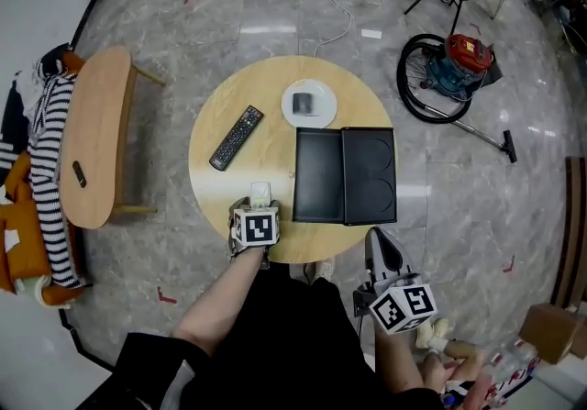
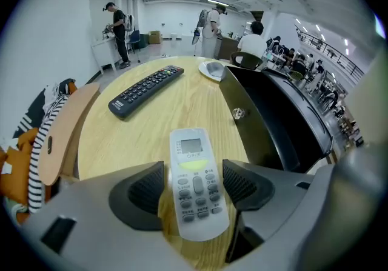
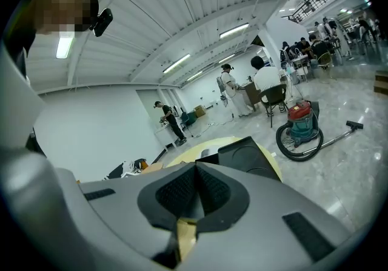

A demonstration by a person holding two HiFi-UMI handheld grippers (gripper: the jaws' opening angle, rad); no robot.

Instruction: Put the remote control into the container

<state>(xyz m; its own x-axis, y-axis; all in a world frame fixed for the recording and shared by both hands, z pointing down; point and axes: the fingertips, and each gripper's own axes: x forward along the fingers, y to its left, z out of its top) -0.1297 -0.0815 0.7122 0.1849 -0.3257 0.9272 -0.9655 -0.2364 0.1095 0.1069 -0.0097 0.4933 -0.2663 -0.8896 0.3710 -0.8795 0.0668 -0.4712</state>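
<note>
Left gripper at table's 6 o'clock edge: jaws spread, white remote control lying flat between them. Right gripper off-table, jaws pressed together, empty. Black container open at 3 o'clock; black remote at 9.

left gripper is out in front on a bare forearm, tipped steeply down with its jaws spread wide. the white remote sits in the gap between the pads and neither pad is pressing on it. right gripper hangs low and close to the body, pointing forward and only a bit down, jaws closed together on nothing.
</note>
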